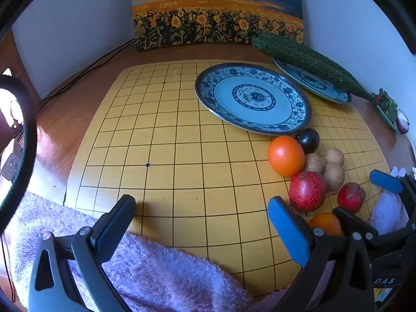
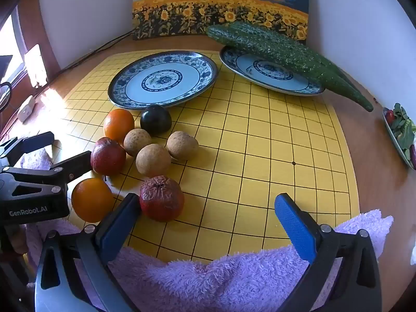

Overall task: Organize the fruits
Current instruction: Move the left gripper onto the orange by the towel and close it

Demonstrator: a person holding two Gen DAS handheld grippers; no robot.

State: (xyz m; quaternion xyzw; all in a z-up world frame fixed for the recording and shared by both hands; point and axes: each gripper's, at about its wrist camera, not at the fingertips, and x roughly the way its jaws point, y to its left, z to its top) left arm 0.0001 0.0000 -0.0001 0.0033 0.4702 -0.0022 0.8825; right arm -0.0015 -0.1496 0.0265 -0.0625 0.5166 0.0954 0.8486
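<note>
Nothing sorted yet, seemingly: empty plate (image 2: 162,79) far ahead of both jaws. Fruit cluster (image 2: 145,153) unmoved, ahead-left of right gripper (image 2: 208,218), ahead-right of left gripper (image 1: 201,221). Both jaws spread wide, holding nothing.

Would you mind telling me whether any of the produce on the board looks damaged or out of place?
Yes: the red fruit nearest the camera is shrivelled and wrinkled on top, unlike the smooth red one. Also, the cucumbers overhang the far plate at both ends.
</note>
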